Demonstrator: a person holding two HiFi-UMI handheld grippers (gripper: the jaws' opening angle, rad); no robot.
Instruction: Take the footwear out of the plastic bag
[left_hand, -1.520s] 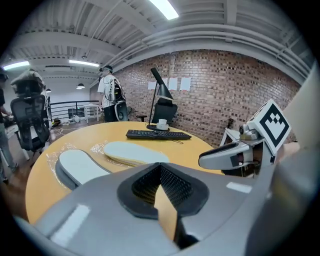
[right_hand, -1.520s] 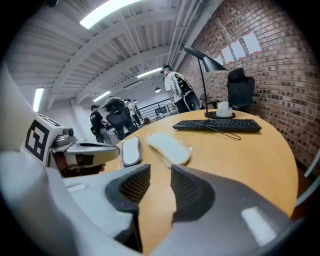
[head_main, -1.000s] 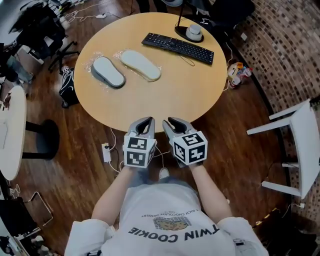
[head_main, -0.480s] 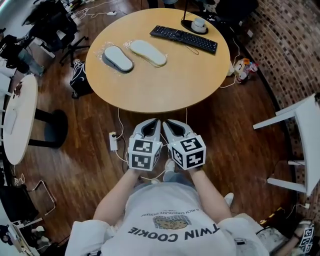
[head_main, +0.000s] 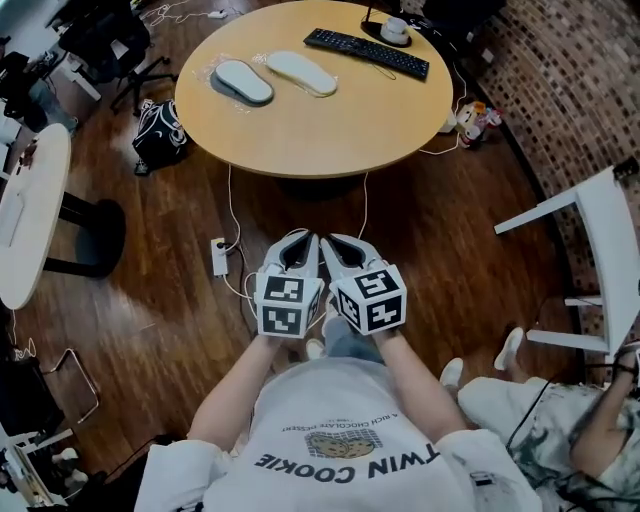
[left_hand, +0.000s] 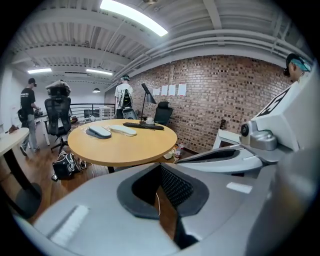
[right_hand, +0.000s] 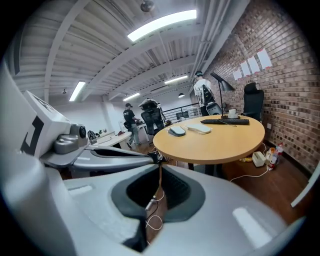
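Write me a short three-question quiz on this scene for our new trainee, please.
1. True or false: the slippers lie on the floor.
2. What lies near the far edge of the table? A keyboard; B laptop; C book.
3. Fill in: the black bag sits on the ___.
Key: 1 false, they lie on the table. 2 A. 3 floor.

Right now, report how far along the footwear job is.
Nothing looks done: the grey slipper and white slipper lie on the round table with clear plastic round them. In hand: nothing; the left gripper and right gripper are shut and empty, off the table, the right one's fingers having just been closing. Left: free both slippers from the plastic.
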